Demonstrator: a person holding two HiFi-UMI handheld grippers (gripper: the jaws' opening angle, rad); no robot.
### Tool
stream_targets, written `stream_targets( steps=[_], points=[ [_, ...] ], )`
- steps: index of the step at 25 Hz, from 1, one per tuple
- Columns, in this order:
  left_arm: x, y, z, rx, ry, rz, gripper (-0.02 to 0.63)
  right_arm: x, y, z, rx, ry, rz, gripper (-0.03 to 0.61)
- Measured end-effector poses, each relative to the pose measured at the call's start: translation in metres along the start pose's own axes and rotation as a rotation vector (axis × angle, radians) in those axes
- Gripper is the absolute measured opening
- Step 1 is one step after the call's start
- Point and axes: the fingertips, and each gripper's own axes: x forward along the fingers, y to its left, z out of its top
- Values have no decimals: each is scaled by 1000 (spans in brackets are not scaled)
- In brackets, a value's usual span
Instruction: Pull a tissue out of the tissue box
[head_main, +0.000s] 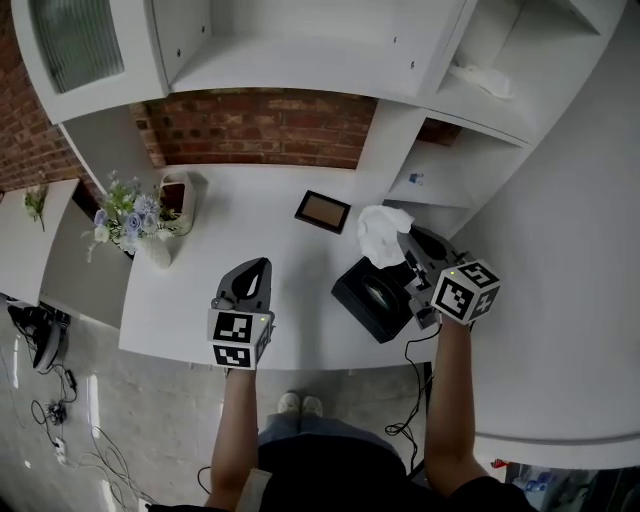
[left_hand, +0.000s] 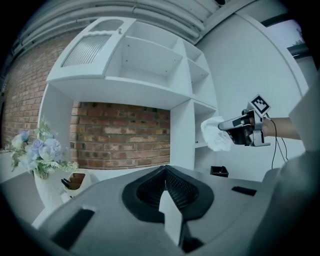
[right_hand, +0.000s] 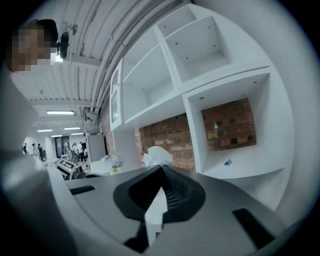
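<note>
A black tissue box (head_main: 368, 297) sits on the white counter (head_main: 250, 215) near its front right corner. Just above and behind the box, my right gripper (head_main: 406, 240) is shut on a crumpled white tissue (head_main: 383, 231) that hangs clear of the box. In the right gripper view the tissue (right_hand: 157, 155) bunches past the closed tips (right_hand: 160, 168), with a strip pinched between the jaws. The left gripper view shows the right gripper (left_hand: 231, 126) holding that tissue (left_hand: 215, 133) up in the air. My left gripper (head_main: 257, 266) hovers at the counter's front edge, left of the box, jaws together and empty.
A small dark picture frame (head_main: 322, 211) lies on the counter behind the box. A vase of pale flowers (head_main: 133, 222) and a white holder (head_main: 176, 195) stand at the left end. White shelves (head_main: 300, 60) and a brick wall (head_main: 260, 127) rise behind. A cable (head_main: 412, 400) hangs below the right hand.
</note>
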Motion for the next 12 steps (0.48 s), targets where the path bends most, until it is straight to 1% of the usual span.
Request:
stream_targets(
  steps=[3, 6, 9, 12],
  points=[
    [-4, 0, 4, 2, -8, 6, 9, -7, 3, 6, 63, -118, -38, 0],
    [-7, 1, 8, 4, -21, 14, 9, -17, 6, 4, 106, -212, -84, 0],
    [-9, 3, 13, 8, -35, 20, 9, -27, 7, -5, 121, -276, -129, 0],
    [-10, 3, 18, 12, -46, 21, 9, -35, 11, -22, 110, -301, -162, 0]
  ],
)
